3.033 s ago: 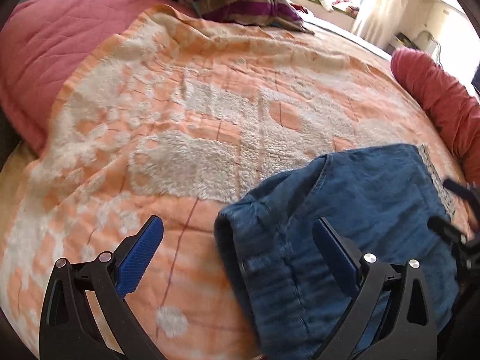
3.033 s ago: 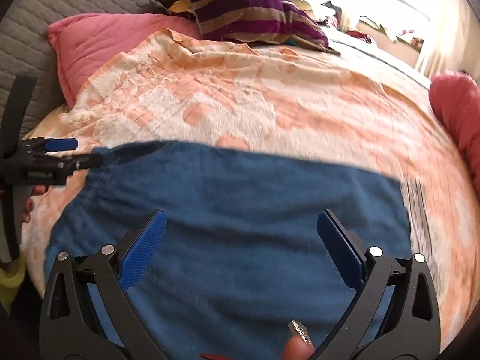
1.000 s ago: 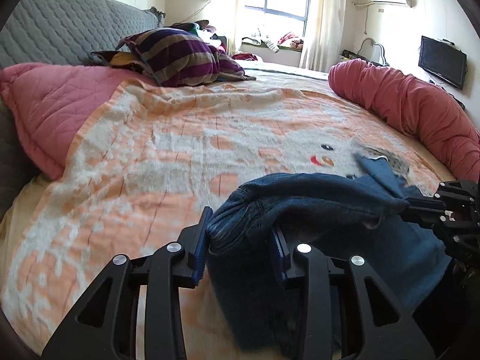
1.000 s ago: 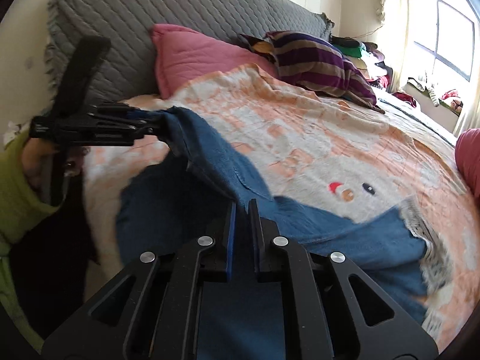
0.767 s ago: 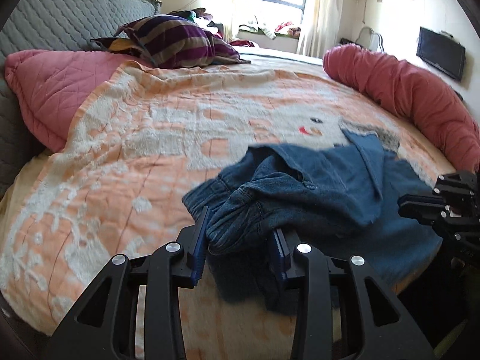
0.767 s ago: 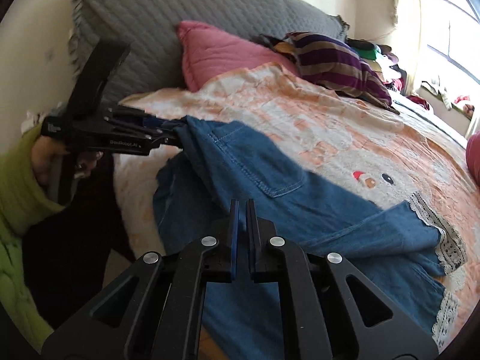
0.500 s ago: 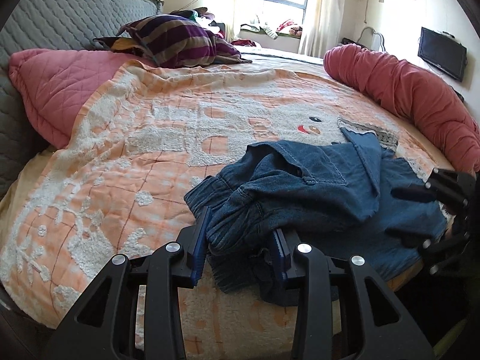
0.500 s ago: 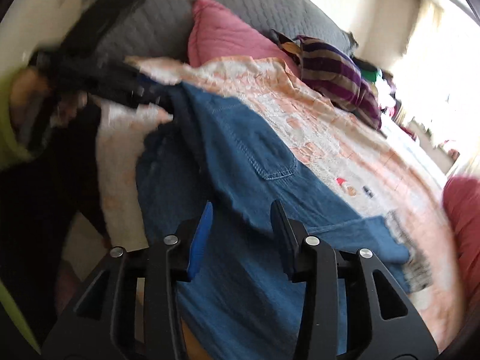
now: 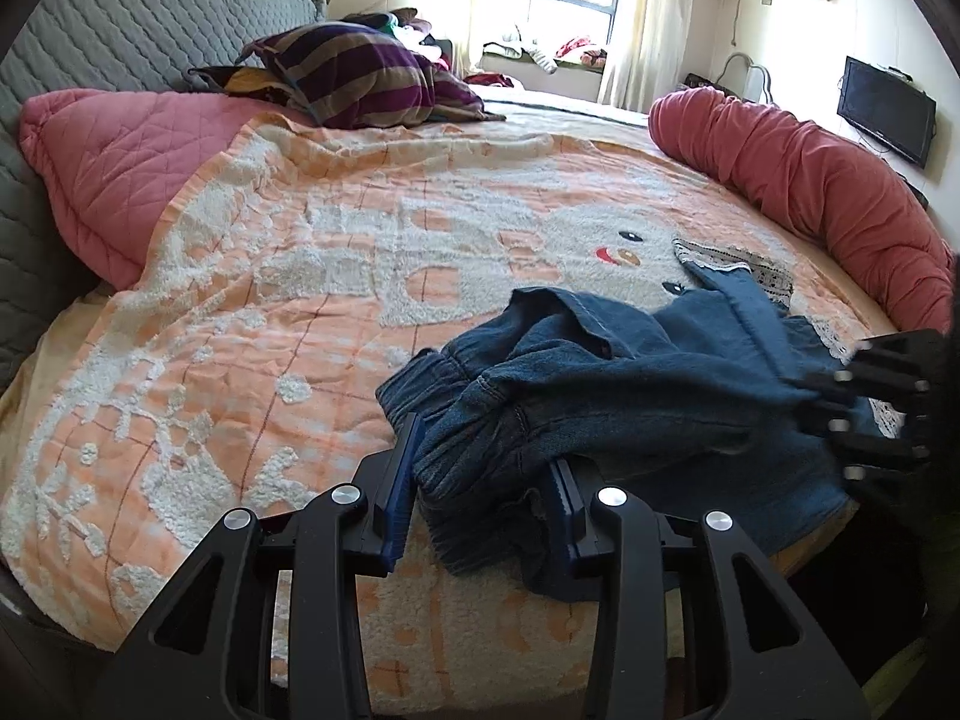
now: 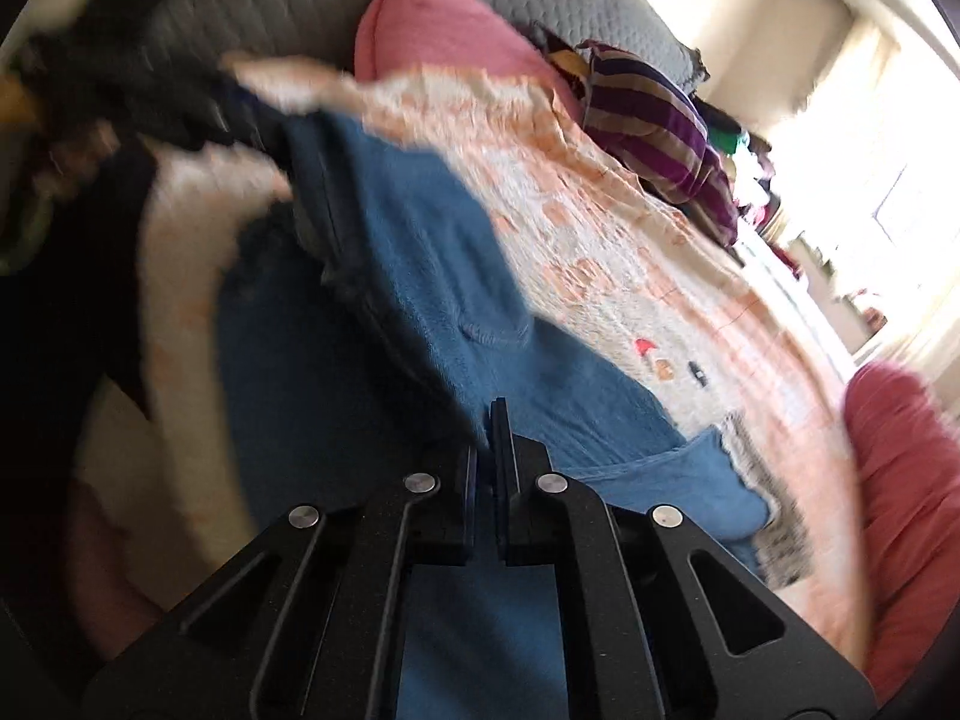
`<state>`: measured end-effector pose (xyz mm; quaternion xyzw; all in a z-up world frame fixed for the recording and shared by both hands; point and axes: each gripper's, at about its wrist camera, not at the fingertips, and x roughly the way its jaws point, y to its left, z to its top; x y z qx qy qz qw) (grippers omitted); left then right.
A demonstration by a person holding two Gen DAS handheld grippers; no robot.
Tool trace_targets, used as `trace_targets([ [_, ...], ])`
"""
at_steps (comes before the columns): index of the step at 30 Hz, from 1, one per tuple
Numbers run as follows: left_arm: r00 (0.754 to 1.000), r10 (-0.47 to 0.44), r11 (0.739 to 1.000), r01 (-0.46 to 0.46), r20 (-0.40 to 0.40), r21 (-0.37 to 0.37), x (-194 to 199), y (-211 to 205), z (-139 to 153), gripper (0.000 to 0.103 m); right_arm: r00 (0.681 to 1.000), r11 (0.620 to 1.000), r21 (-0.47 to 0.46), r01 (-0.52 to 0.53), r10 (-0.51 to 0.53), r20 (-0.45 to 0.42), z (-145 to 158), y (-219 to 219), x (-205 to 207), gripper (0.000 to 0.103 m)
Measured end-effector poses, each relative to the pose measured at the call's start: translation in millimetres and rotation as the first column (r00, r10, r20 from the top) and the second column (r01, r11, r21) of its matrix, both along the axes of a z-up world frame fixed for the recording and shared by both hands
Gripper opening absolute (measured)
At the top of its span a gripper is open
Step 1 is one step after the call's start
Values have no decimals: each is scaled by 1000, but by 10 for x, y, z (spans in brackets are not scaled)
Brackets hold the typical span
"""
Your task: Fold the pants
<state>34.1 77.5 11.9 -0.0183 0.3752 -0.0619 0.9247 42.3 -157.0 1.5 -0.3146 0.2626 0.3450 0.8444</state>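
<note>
Blue denim pants [image 9: 630, 384] with lace-trimmed hems lie bunched near the front edge of the bed. My left gripper [image 9: 486, 480] is shut on the ribbed waistband, which bulges between its blue pads. In the left wrist view my right gripper [image 9: 840, 396] sits at the far right, on a fold of the pants. In the blurred right wrist view the pants [image 10: 420, 276] stretch from the left gripper at upper left toward me, and my right gripper [image 10: 489, 438] has its jaws together on the denim fold.
An orange and white fleece blanket [image 9: 300, 276] covers the bed. A pink pillow [image 9: 120, 150], a striped purple pillow [image 9: 354, 78] and a grey headboard [image 9: 120, 18] are at the back. A red bolster [image 9: 828, 192] lines the right side.
The right gripper opened half a second ago and has shut again on the denim. The left gripper keeps its hold on the waistband. The pants have sunk lower onto the bed.
</note>
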Motion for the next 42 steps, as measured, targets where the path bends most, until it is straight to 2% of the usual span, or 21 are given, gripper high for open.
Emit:
trace_targets([
  [3, 1000, -11, 1000, 11, -13, 18, -17, -11, -39, 38, 997, 998, 50, -34, 37, -66, 67, -68, -196, 1],
  [7, 997, -6, 998, 10, -72, 57, -13, -17, -182, 46, 994, 999, -16, -48, 47, -102, -168, 37, -316, 1],
  [11, 993, 9, 1000, -6, -116, 26, -30, 87, -256, 47, 987, 997, -31, -67, 61, -151, -333, 99, -377, 1],
  [16, 990, 28, 999, -23, -136, 38, -155, 203, -229, 61, 983, 997, -13, -80, 77, -168, -330, 115, -422, 2],
  [18, 988, 46, 998, -40, -145, 49, -228, 253, -222, 61, 979, 997, -7, -79, 76, -190, -377, 117, -405, 3],
  [20, 989, 85, 995, -78, -124, 58, -317, 316, -156, 50, 976, 996, -14, -84, 80, -203, -439, 127, -418, 5],
  [21, 990, 94, 995, -91, -109, 36, -364, 355, -95, 42, 974, 996, -7, -90, 87, -207, -446, 120, -429, 6],
  [23, 992, 98, 994, -101, -76, -36, -393, 391, 54, 40, 971, 995, 6, -98, 97, -219, -437, 109, -424, 7],
  [27, 999, -17, 998, 15, -31, -63, -216, 21, 213, 40, 963, 993, 33, -110, 115, -246, -412, 89, -430, 10],
  [30, 996, -83, 996, 82, -33, -27, -89, -282, 123, 41, 953, 990, 57, -128, 138, -268, -386, 89, -493, 16],
  [33, 994, -76, 994, 82, -79, 69, 8, -444, -171, 41, 952, 988, 101, -115, 138, -272, -302, 28, -551, 19],
  [35, 991, -70, 995, 78, -110, 64, 38, -423, -373, 41, 953, 981, 174, -86, 132, -272, -196, -51, -542, 25],
  [36, 992, -72, 995, 79, -100, 65, 23, -421, -397, 41, 956, 976, 209, -65, 121, -266, -147, -80, -519, 33],
  [37, 993, -75, 994, 82, -95, 74, 23, -426, -392, 41, 961, 968, 251, -28, 95, -259, -91, -106, -469, 36],
  [40, 993, -83, 991, 91, -83, 96, 15, -455, -399, 41, 955, 954, 294, 66, 26, -297, -87, -112, -297, 36],
  [42, 994, -84, 991, 91, -72, 95, -2, -433, -405, 41, 936, 958, 260, 120, -22, -350, -202, -71, -186, 38],
])
